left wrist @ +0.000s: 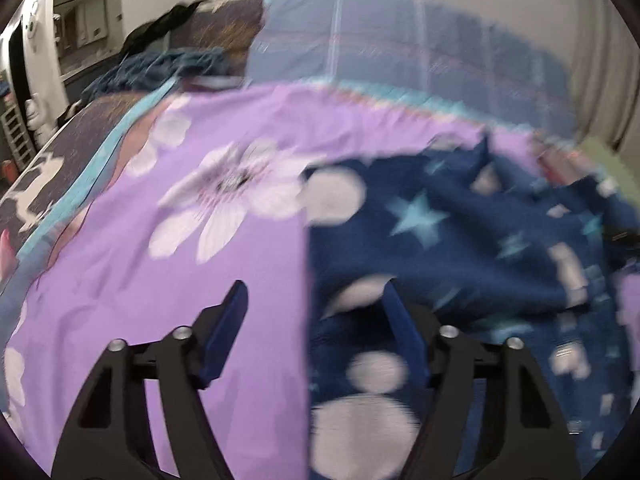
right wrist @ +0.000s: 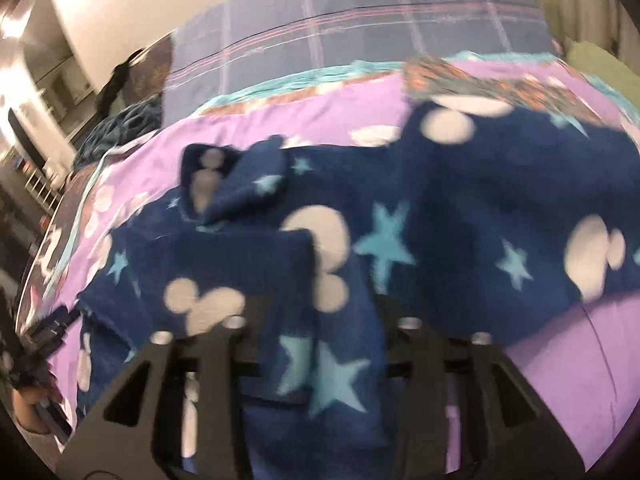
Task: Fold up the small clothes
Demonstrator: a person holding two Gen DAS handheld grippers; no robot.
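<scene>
Both views are motion-blurred. The garment (right wrist: 400, 208) covers the right gripper's (right wrist: 316, 320) fingertips, so its grip is unclear. The garment's (left wrist: 460, 240) right part runs off the left view's edge.

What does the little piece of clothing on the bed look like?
Find the big purple flowered bedsheet covering the bed. On it lies a dark blue fleecy garment, rumpled. Only it has white mouse-head shapes and pale blue stars; the blanket behind is grey-blue plaid.

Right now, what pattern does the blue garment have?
Dark blue garment with light-blue stars and white mouse-head shapes; clearest in the right wrist view.
</scene>
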